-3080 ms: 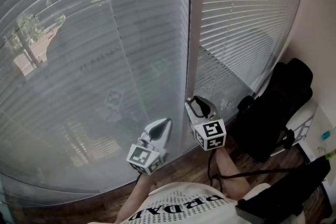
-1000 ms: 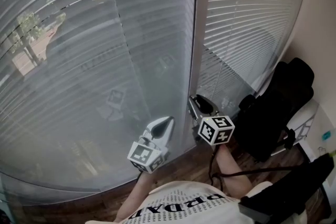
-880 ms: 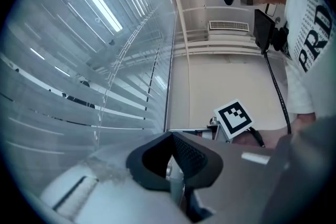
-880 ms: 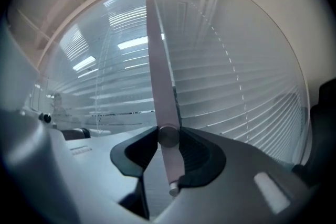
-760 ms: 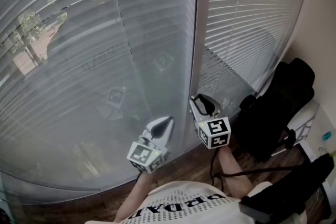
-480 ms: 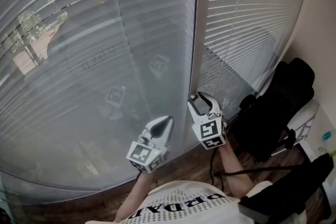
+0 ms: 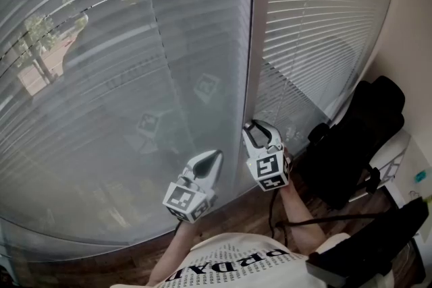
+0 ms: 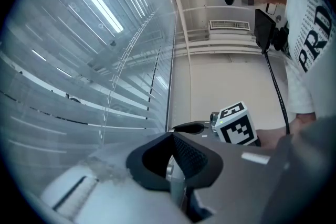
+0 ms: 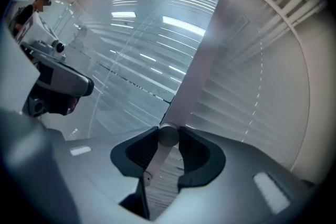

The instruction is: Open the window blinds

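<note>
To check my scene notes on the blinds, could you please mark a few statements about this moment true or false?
1. The right gripper grips the wand. True; its jaws have just been closing on it.
2. The left gripper holds a cord. False: it holds nothing, and its jaws are together.
3. The blinds are pulled up. False: they hang fully lowered.
4. A black chair stands to the right of both grippers. True.
</note>
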Demonstrator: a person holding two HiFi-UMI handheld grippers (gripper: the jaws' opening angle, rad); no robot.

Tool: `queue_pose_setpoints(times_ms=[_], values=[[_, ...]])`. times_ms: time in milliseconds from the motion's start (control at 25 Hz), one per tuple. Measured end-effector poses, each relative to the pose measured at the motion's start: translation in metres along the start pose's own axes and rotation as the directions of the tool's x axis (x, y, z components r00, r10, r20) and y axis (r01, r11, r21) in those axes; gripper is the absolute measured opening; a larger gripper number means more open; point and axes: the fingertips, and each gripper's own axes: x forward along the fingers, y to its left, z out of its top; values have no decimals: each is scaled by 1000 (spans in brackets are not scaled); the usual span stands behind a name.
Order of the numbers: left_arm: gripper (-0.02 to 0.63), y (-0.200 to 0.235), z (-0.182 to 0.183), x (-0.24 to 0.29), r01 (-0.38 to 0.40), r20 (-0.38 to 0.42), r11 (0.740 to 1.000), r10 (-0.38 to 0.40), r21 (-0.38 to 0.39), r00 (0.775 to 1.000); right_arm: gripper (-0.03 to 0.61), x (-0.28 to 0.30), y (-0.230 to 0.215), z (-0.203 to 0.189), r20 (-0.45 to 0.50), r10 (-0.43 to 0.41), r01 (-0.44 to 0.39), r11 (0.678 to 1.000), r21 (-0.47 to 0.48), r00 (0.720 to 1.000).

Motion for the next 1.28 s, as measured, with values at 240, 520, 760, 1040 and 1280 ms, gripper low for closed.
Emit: queue_pose_setpoints(times_ms=[240, 520, 760, 1040, 1280], values=[[-8, -2, -1, 0, 14, 12, 1000, -15, 13, 1000, 132, -1, -4, -1, 47, 15, -25, 973, 230, 999], [-8, 0, -3, -2, 5, 0, 1000, -5, 7, 1000, 132, 0, -8, -4, 96, 16, -57, 892, 448, 995], [-8, -2, -3, -1, 11, 7, 1000, -11, 7, 1000, 132, -1, -9, -4, 111, 20, -79, 829, 554, 994], [-8, -5, -5, 1, 21, -3, 1000, -21, 7, 1000, 132, 0, -9, -5, 111, 13, -76, 808, 584, 994], [-8, -6, -4, 0, 25, 1, 1000, -25, 0, 1000, 135, -3, -8, -3, 88, 20, -57, 900, 433, 996]])
